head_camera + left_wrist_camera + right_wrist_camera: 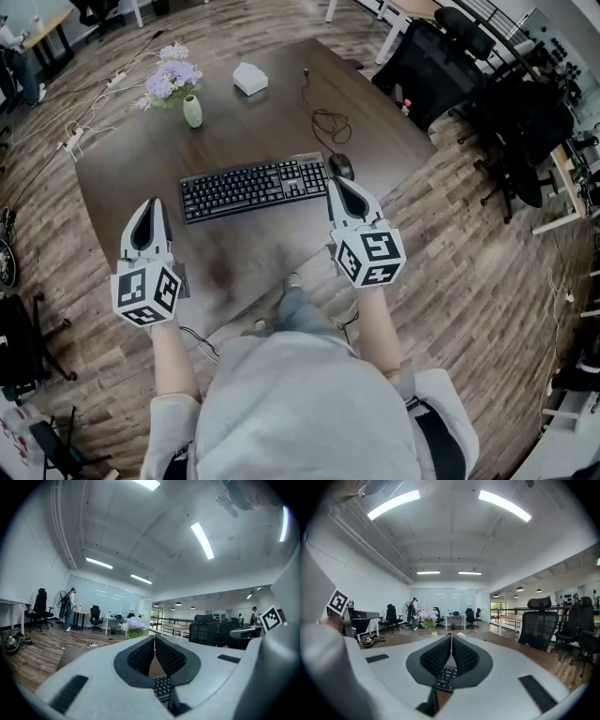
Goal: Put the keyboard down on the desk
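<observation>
A: At that moment the keyboard (253, 187) lay flat on the dark desk (262, 122), square in front of you and towards the near edge. Neither of your tools had hold of it.

B: Agreed. Your left gripper (150, 202) hung at the front left of the desk, apart from the keyboard's left end. In the left gripper view its jaws were pressed together with nothing between them. Only a strip of keys showed low down, behind the closed pads.

A: Your right gripper (335, 180) was the same, with its jaws together and empty. In the head view its tip overlapped the keyboard's right end, just beside the mouse (341, 166). I could not tell from there whether it touched the keys.

B: The right gripper view put the keys below and beyond the jaws, not in them, and you held that tool roughly level.

A: Behind the keyboard, the vase of purple flowers (178, 84) stood upright at the rear left. The white box (250, 79) sat near the far edge, and the cable (328, 122) lay looped on the desk behind the mouse.

B: A black office chair (427, 66) stood off the desk's far right corner.
</observation>
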Demonstrator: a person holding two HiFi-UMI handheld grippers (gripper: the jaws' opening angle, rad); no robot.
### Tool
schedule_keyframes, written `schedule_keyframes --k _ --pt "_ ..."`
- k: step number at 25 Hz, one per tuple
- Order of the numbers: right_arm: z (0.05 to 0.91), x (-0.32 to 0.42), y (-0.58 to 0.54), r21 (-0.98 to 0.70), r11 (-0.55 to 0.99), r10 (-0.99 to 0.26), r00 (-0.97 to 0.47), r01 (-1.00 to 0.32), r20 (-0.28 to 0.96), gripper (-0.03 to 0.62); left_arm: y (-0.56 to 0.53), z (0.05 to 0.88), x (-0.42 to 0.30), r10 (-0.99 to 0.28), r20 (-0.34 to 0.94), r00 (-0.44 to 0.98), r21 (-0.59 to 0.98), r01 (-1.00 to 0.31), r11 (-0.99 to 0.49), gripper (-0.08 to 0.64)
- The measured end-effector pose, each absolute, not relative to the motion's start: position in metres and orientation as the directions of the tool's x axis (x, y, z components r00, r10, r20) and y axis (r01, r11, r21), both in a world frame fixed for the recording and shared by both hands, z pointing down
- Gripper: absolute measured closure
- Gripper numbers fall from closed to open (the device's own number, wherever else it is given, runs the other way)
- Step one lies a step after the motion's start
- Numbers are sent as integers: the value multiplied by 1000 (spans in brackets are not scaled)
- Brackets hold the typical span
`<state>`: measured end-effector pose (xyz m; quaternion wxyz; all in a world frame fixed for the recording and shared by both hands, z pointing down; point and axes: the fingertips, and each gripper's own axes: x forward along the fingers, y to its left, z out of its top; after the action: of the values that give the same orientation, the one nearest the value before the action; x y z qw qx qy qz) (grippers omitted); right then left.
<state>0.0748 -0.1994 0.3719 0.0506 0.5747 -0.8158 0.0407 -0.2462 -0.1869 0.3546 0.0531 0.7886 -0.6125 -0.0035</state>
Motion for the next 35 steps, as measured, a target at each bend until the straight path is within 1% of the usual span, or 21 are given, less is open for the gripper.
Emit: schedule_keyframes --k 11,16,35 --pt "335 78 -169 -1 310 -950 -310 -951 39 577 -158 331 -251 -965 9 261 32 -965 -261 549" --pt "322 82 -158 2 303 -953 -303 -953 5 577 -149 321 -253 -969 -11 245 2 -969 -245 549" --pt "294 85 -128 49 291 -954 -294 -955 -61 577 -126 299 -243 -961 -61 268 3 -963 -269 549"
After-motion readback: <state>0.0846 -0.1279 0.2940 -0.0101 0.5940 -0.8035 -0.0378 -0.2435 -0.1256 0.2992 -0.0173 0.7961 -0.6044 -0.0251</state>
